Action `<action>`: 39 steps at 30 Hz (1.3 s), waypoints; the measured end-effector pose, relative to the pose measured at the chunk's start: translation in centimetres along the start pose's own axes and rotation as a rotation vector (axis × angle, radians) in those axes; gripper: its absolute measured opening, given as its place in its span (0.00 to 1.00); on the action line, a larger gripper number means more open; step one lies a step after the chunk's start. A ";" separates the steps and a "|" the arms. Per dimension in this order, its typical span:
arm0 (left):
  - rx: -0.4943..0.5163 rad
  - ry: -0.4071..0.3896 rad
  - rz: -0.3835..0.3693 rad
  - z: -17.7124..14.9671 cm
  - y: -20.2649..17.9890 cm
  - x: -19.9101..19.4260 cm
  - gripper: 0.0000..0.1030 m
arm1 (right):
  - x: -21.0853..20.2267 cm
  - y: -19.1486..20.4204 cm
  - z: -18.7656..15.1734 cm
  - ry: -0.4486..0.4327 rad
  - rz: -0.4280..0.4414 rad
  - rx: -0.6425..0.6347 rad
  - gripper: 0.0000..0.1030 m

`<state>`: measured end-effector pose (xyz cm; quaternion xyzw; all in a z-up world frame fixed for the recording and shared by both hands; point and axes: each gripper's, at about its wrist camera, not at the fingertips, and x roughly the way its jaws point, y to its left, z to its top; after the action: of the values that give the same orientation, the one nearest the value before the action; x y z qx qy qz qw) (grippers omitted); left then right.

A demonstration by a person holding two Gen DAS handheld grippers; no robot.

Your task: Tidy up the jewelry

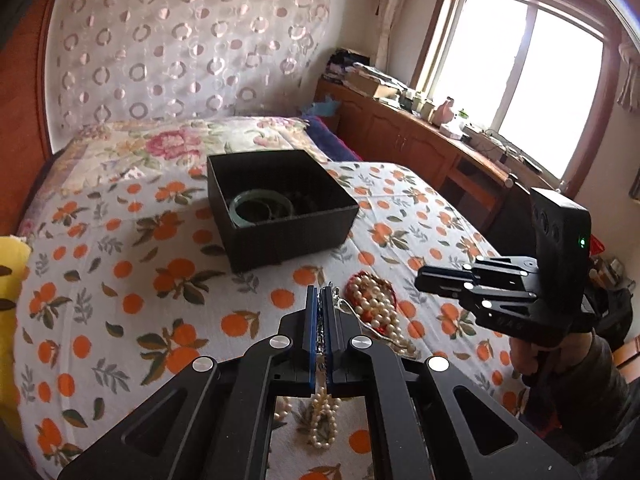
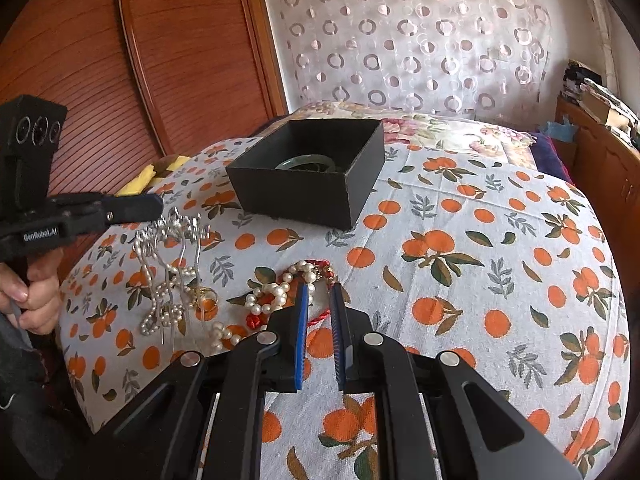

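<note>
A black open box (image 1: 280, 204) (image 2: 308, 172) stands on the bed and holds a green bangle (image 1: 262, 206) (image 2: 306, 163). My left gripper (image 1: 320, 294) (image 2: 158, 206) is shut on a silver hair comb with pearl strands (image 2: 176, 236), held above the cloth; the strands hang down (image 1: 324, 416). A heap of pearl necklaces with red cord (image 1: 374, 304) (image 2: 280, 292) lies on the cloth. My right gripper (image 2: 319, 290) (image 1: 420, 280) is open and empty, its fingertips just over the near edge of the heap.
The bed has an orange-print cloth (image 2: 460, 260). A gold ring (image 2: 208, 296) lies beside the pearls. A wooden headboard (image 2: 140, 60) is on the left, a wooden cabinet (image 1: 420, 140) with clutter under a window on the right. A yellow cloth (image 1: 10, 276) lies at the left edge.
</note>
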<state>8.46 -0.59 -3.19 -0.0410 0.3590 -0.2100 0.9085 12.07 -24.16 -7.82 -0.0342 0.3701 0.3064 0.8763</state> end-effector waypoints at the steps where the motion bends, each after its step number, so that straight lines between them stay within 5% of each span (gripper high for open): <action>1: 0.005 0.000 0.011 0.1 0.1 0.1 0.01 | 0.0 0.1 0.0 0.001 0.000 -0.001 0.13; 11: -0.009 0.057 0.123 -1.1 3.0 3.2 0.02 | 0.1 0.2 0.0 0.005 -0.001 -0.003 0.13; 22: 0.011 0.120 0.107 -0.7 3.9 4.1 0.05 | 0.4 0.2 -0.1 0.008 0.002 -0.006 0.13; 24: 0.014 0.123 0.095 -0.3 3.9 4.2 0.25 | 0.5 0.2 -0.1 0.010 0.003 -0.007 0.13; 26: 0.022 0.129 0.092 -0.1 3.7 4.5 0.30 | 0.6 0.1 -0.2 0.012 0.003 -0.005 0.13; 36: 0.060 0.236 0.014 -0.6 3.3 7.3 0.32 | 0.7 0.1 -0.4 0.011 0.005 -0.003 0.13; 39: 0.029 0.237 -0.013 -0.6 3.8 7.0 0.26 | 0.7 0.0 -0.4 0.010 0.004 -0.002 0.13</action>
<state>13.91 0.01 -8.94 -0.0050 0.4605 -0.2245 0.8588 12.22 -23.88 -8.57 -0.0361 0.3741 0.3084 0.8739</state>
